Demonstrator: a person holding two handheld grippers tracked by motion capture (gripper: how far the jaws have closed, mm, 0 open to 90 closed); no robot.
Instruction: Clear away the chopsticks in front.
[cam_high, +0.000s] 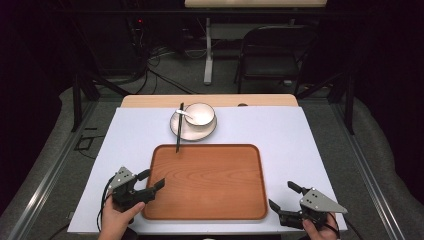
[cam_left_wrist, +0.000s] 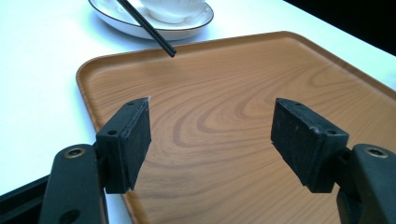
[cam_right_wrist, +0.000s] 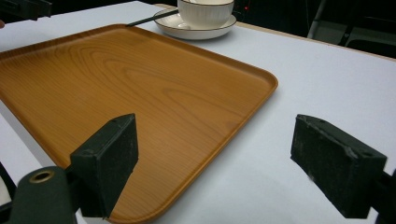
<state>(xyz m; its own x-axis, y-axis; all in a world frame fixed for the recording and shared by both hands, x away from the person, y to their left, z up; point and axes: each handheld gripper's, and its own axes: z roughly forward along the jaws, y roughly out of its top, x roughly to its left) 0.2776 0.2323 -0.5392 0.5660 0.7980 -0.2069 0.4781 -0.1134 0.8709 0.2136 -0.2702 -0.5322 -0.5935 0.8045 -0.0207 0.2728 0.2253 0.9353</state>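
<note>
Empty wooden tray (cam_high: 207, 182) on the white table (cam_high: 295, 135), a hand-held gripper at each near corner.

Left hand-held gripper (cam_high: 150, 181), jaws wide and empty, overhangs the tray's near-left rim; right hand-held gripper (cam_high: 282, 196), equally wide, sits just off its near-right corner, farther away.

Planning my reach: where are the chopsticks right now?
In the high view the chopsticks lean on the plate's left rim beside the bowl, their tips over the tray's far edge.
</note>
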